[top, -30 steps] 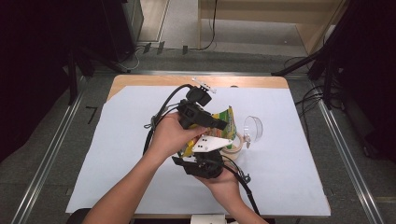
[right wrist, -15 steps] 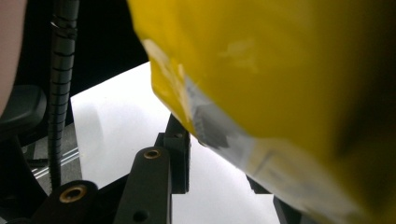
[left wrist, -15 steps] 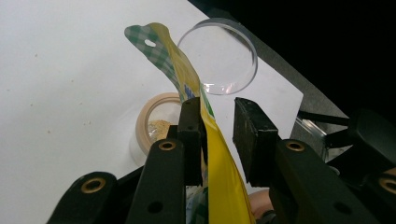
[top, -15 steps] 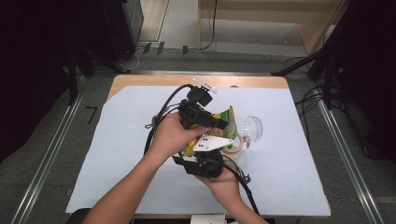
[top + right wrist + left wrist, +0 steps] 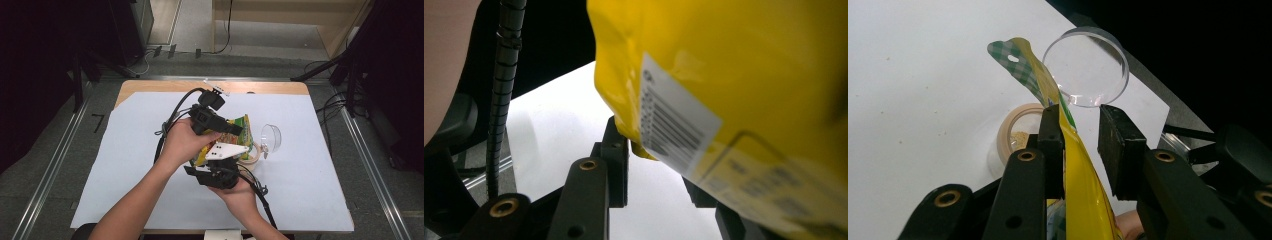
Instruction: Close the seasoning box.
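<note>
A yellow snack bag with a green checked top is held up between my two grippers, above a beige-rimmed cup. In the left gripper view the bag runs between the jaws of my left gripper. It lies against one jaw, with a clear gap to the other. Crumbs lie in the cup below. My right gripper is under the bag's barcode side. A bag corner dips between its jaws, and the far jaw is hidden.
A clear round lid stands on edge just right of the cup, also seen past the left jaws as a lid. White paper covers the wooden table. Cables trail from both grippers.
</note>
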`<state>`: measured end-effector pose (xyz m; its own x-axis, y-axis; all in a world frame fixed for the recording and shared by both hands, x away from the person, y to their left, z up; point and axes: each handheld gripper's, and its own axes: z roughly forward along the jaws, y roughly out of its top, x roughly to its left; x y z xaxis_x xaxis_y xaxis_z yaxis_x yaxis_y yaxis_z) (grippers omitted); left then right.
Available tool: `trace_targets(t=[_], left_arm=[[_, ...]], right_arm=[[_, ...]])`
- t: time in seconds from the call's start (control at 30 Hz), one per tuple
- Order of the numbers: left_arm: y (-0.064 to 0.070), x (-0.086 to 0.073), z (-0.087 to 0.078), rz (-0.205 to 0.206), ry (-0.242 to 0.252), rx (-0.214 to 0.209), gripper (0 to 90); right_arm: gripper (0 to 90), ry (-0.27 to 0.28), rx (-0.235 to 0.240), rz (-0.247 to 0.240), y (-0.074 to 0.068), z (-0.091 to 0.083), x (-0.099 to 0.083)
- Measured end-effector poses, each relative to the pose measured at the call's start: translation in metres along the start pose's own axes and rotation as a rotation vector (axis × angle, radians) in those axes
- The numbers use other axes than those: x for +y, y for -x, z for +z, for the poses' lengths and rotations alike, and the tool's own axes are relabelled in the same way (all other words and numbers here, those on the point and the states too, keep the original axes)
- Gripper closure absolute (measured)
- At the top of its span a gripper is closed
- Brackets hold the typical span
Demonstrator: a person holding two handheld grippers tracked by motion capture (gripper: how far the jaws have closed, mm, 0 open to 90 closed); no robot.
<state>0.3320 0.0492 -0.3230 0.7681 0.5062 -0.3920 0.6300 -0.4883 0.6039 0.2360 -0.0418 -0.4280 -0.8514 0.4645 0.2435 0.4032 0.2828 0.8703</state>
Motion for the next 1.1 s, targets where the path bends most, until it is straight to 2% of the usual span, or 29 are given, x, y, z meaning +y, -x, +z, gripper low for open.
trace_targets(t=[1.1], left_arm=[[0.0020, -0.0007, 0.0003, 0.005, -0.002, -0.001, 72.9]], right_arm=[[68.7, -0.002, -0.007, -0.005, -0.0006, -0.0003, -0.0013]])
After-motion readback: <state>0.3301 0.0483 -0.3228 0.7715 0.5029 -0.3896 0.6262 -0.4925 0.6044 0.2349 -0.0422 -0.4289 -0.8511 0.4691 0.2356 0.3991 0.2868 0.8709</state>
